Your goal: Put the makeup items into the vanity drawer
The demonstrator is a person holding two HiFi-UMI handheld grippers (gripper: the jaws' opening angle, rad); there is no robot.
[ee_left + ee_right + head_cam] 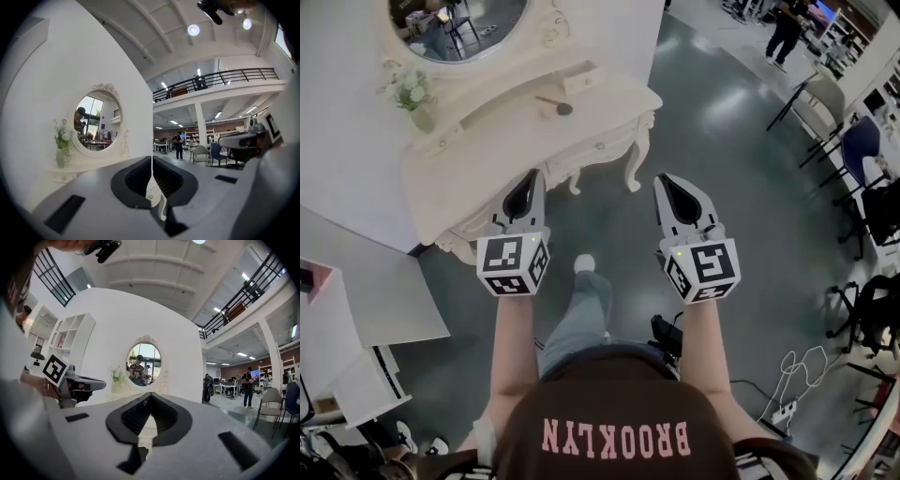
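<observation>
Before the person's chest, both tools point level and side by side. The left tool is clenched with nothing between its jaws, and the right tool is likewise closed and empty. The left one's tip sits over the front edge of the surface, while the right one hangs over bare floor off its right corner.

What looks like a makeup brush lies toward the back right of the surface, its long axis running roughly along the back edge. It is ahead and slightly right of the left tool, which seems the nearer. The drawer in the front edge looks shut, so it probably has to be opened first.

A small pale box sits just behind the brush. The vase stands well apart at the left, under the mirror. Nothing blocks the reach.
</observation>
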